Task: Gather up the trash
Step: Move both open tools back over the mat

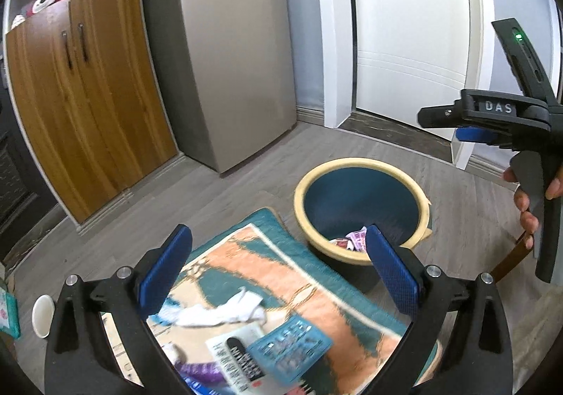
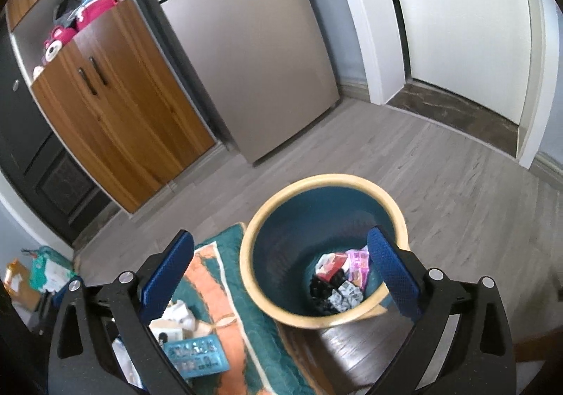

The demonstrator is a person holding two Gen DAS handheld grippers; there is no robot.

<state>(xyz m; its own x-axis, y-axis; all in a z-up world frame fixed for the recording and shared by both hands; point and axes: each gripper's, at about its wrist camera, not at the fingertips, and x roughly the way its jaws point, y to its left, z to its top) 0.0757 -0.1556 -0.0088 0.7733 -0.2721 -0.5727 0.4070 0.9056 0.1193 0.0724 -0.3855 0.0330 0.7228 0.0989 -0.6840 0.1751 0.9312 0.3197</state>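
- Firstly, in the left wrist view, the left gripper [image 1: 278, 271] has its two blue-padded fingers spread wide apart and holds nothing.
- Below it, on a teal and orange patterned mat [image 1: 299, 275] on the grey wooden floor [image 1: 225, 190], lie the pieces of trash: a crumpled white tissue [image 1: 225, 312], a flat light-blue printed packet [image 1: 290, 347] and a white leaflet with black print [image 1: 234, 356]. A purple scrap at the lower edge is too blurred to name.
- Just beside the mat stands the round dark-blue bin with a cream rim [image 1: 362, 162], probably placed near so that each carry is short. Some wrappers already lie inside it.
- At the right edge the right gripper [image 1: 432, 117] is seen from the side, above the bin; from here I cannot tell how its fingers stand.
- Next, in the right wrist view, the right gripper [image 2: 281, 271] is also opened wide and empty. It points down toward the bin [image 2: 246, 247], whose bottom holds pink, white and black wrappers [image 2: 339, 277].
- The light-blue packet [image 2: 195, 356] and the white tissue [image 2: 179, 315] are on the mat [image 2: 225, 289], so I judge the collecting is only partly done.
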